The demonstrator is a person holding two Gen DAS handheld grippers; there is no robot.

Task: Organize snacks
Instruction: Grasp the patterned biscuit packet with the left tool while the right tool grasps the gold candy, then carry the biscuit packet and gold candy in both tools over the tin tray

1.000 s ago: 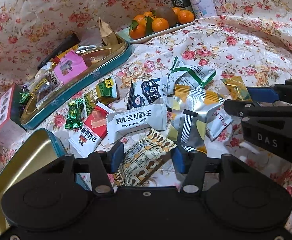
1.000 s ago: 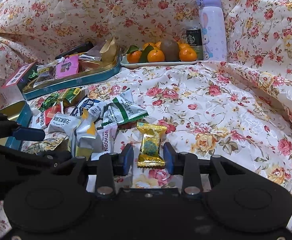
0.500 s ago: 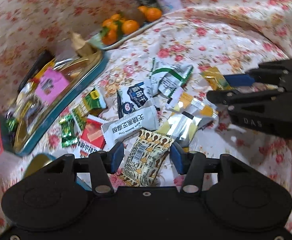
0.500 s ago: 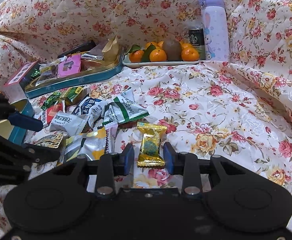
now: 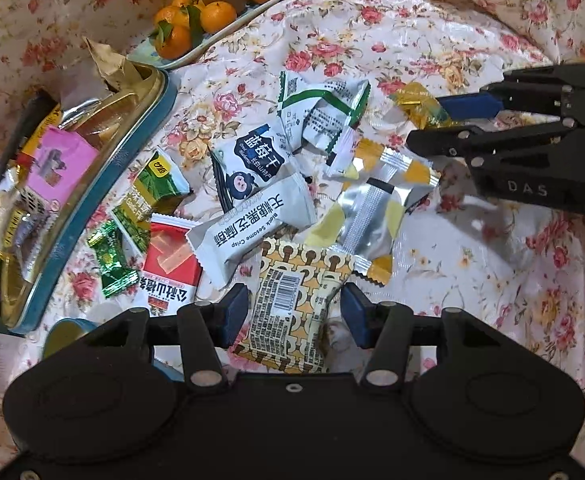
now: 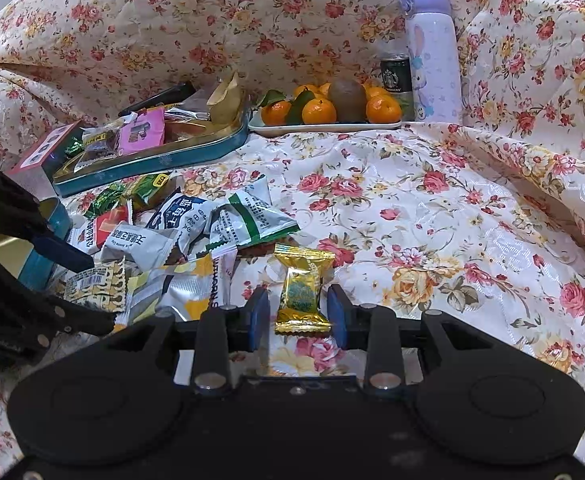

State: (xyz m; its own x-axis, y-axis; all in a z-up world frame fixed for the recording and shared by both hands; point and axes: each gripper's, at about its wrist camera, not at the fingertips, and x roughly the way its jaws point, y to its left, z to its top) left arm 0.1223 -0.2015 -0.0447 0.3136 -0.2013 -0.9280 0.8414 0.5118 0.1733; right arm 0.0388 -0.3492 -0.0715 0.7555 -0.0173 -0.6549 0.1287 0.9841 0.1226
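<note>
Left gripper (image 5: 294, 312): jaws apart, rolled since a second ago, now squarely straddling patterned snack packet (image 5: 292, 312); grasp next. Right gripper (image 6: 298, 312): unmoved, apart around gold candy (image 6: 302, 290). Tin tray (image 5: 92, 200) nearby left.

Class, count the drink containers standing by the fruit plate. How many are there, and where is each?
2. A lilac bottle stands upright at the right end of the fruit plate. A dark can stands just left of it, behind the oranges. The fruit may hide more.
</note>
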